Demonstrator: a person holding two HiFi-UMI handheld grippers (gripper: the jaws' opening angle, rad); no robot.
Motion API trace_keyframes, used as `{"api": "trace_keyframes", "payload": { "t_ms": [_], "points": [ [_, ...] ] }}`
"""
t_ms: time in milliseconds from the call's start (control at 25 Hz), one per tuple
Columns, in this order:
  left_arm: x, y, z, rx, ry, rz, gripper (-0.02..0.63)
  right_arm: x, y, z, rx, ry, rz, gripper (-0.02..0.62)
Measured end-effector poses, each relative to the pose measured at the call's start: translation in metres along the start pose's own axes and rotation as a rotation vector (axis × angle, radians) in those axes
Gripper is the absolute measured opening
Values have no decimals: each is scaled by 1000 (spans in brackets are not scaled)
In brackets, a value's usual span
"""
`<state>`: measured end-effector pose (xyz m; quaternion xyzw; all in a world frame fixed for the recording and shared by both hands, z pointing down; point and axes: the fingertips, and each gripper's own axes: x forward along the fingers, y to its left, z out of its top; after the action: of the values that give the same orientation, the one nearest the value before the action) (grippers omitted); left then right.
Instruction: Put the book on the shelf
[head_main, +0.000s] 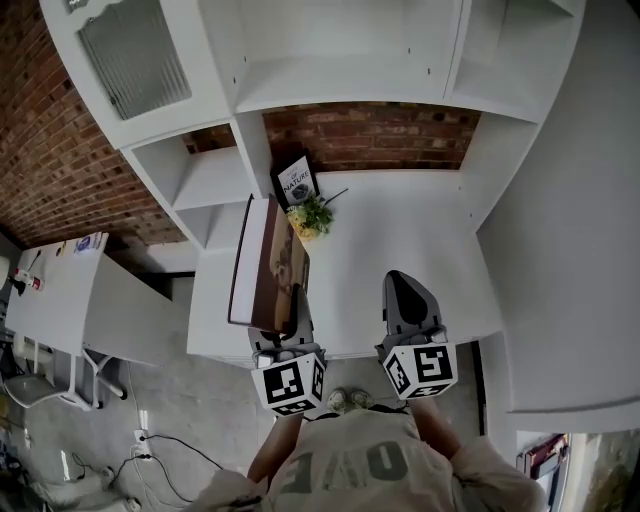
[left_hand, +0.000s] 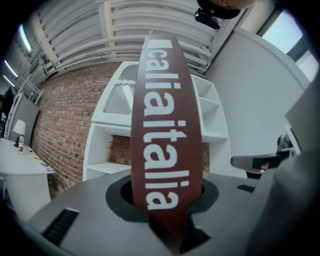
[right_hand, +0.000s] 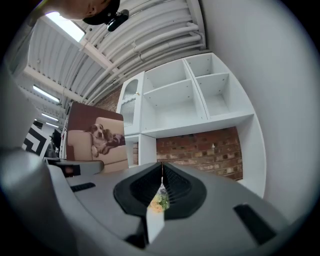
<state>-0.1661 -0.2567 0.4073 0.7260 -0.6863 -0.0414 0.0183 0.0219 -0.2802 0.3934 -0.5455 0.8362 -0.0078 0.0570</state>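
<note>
A brown hardcover book (head_main: 265, 265) with white page edges and a dog photo on its cover stands upright above the left part of the white desk (head_main: 420, 240). My left gripper (head_main: 292, 322) is shut on its lower end. In the left gripper view the brown spine (left_hand: 165, 125) with white lettering rises from between the jaws of the left gripper (left_hand: 167, 205). My right gripper (head_main: 402, 285) hovers over the desk's front edge, shut and holding nothing. In the right gripper view, the book's cover (right_hand: 95, 137) shows at the left of the right gripper (right_hand: 161, 187). The white shelf unit (head_main: 340, 60) stands behind the desk.
A small potted plant (head_main: 310, 215) and an upright framed card (head_main: 298, 180) sit at the desk's back left, in front of a brick wall (head_main: 370, 135). The open compartments (right_hand: 180, 100) of the shelf unit hold nothing. Another white table (head_main: 60, 290) stands far left.
</note>
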Motion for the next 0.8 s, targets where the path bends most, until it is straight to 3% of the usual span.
{"api": "trace_keyframes", "payload": {
  "t_ms": [200, 480, 800],
  "points": [
    [6, -3, -4, 19, 9, 28, 152, 12, -7, 4, -39, 7, 31, 17],
    [16, -12, -5, 23, 22, 36, 152, 19, -10, -21, 8, 123, 79, 17],
    [30, -14, -4, 61, 61, 90, 152, 20, -20, -18, 18, 108, 82, 17]
  ]
}}
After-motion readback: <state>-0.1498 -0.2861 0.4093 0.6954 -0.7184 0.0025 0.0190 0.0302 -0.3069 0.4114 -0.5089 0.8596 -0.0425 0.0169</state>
